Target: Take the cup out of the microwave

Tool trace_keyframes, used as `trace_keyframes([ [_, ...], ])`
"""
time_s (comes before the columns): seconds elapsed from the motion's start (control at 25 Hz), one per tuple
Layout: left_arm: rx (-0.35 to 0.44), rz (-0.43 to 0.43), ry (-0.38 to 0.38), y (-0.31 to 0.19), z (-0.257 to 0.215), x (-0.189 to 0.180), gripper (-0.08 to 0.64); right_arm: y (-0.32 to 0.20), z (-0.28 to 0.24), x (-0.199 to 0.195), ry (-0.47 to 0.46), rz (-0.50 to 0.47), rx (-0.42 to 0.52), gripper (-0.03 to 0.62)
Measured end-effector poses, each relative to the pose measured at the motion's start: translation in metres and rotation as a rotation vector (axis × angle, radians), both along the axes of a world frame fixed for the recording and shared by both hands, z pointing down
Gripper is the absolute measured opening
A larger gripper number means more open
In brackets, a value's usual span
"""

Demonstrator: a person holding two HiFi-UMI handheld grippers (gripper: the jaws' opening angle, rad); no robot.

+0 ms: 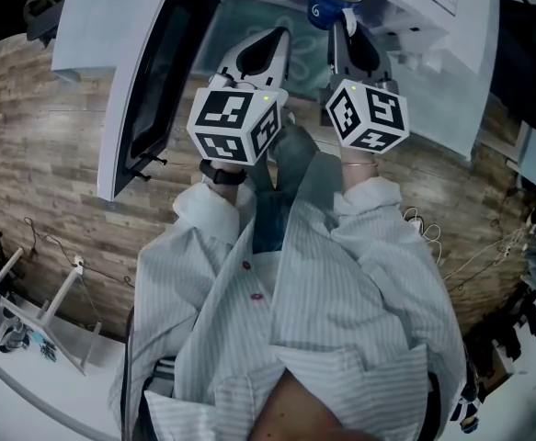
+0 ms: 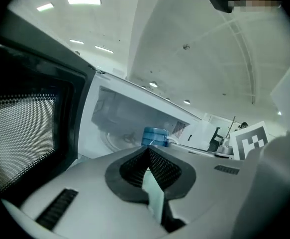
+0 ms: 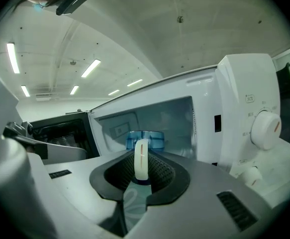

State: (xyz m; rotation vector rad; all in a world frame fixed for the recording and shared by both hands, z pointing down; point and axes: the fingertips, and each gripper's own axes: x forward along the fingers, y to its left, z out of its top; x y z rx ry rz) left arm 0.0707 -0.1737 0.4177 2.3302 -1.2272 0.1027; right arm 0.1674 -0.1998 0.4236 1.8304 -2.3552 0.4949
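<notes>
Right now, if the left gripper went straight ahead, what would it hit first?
Probably the blue cup, which sits beyond its closed tips. Depth is unclear, so it might slip past into the open microwave.

Left tool (image 2: 147,151) jaws together, empty; right tool (image 3: 141,156) clamped on cup handle (image 3: 141,164).

Overhead, two low views toward microwave (image 3: 244,96)

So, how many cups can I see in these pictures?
1. The blue cup is at the mouth of the open microwave, its white handle clamped in the right gripper. Part of the cavity is hidden.
</notes>
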Motion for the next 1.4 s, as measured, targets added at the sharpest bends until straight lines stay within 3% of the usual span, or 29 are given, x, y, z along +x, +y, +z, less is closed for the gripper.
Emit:
trace_keyframes([
  [0.44,0.044,-0.004,0.02,0.014,-0.041,0.014,0.008,0.042,-0.018,0.008,-0.009,-0.047,-0.023,0.075],
  [1.4,0.087,0.134,0.035,0.049,-0.096,0.047,0.008,0.105,-0.103,0.023,-0.058,-0.1,0.055,0.074],
])
